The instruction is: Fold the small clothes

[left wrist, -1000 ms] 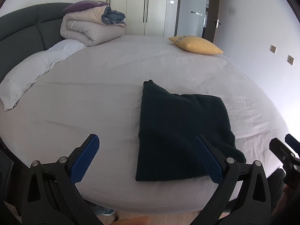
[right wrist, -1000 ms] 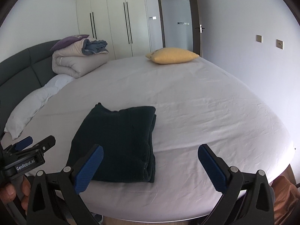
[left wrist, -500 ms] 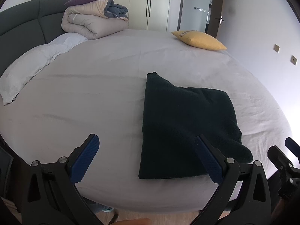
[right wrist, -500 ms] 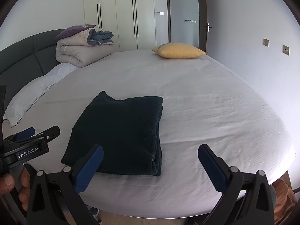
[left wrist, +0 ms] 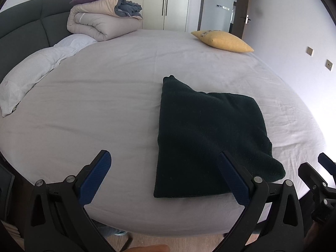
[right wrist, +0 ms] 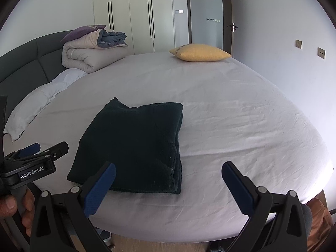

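Note:
A dark green garment [left wrist: 208,134] lies folded into a thick rectangle on the grey bed sheet [left wrist: 105,105], near the bed's front edge. It also shows in the right wrist view [right wrist: 134,142], with stacked layers along its right side. My left gripper [left wrist: 166,176] is open and empty, held back over the bed's front edge, its right finger in front of the garment's near corner. My right gripper [right wrist: 168,184] is open and empty, held back at the garment's near right corner. Neither touches the cloth.
A yellow pillow [left wrist: 222,41] lies at the far side of the bed. A rolled beige duvet [left wrist: 103,21] and a white pillow [left wrist: 33,77] sit at the left by the dark headboard [left wrist: 23,27]. Wardrobe doors [right wrist: 147,16] and a door stand behind.
Both grippers have pulled back and risen a little from the garment, still open. The folded garment has not moved.

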Motion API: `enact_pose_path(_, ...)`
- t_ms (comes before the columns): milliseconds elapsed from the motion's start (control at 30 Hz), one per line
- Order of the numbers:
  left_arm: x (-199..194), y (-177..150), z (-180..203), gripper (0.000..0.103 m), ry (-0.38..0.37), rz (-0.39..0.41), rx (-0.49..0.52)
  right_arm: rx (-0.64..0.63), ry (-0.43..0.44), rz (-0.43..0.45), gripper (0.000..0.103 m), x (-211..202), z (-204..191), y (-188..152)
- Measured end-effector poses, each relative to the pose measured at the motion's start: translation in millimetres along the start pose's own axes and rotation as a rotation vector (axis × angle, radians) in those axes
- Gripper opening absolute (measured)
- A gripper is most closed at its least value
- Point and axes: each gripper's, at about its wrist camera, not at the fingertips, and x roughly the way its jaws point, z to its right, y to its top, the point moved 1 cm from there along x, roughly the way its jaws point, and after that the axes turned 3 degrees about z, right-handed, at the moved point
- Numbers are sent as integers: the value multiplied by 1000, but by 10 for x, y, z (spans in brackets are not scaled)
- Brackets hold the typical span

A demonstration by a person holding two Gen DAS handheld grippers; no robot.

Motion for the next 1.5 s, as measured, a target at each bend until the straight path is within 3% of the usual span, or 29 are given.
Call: enact_pose_path(1500, 29, -56, 30, 103, -2, -6, 5, 5, 3, -13, 103, 37, -26, -58)
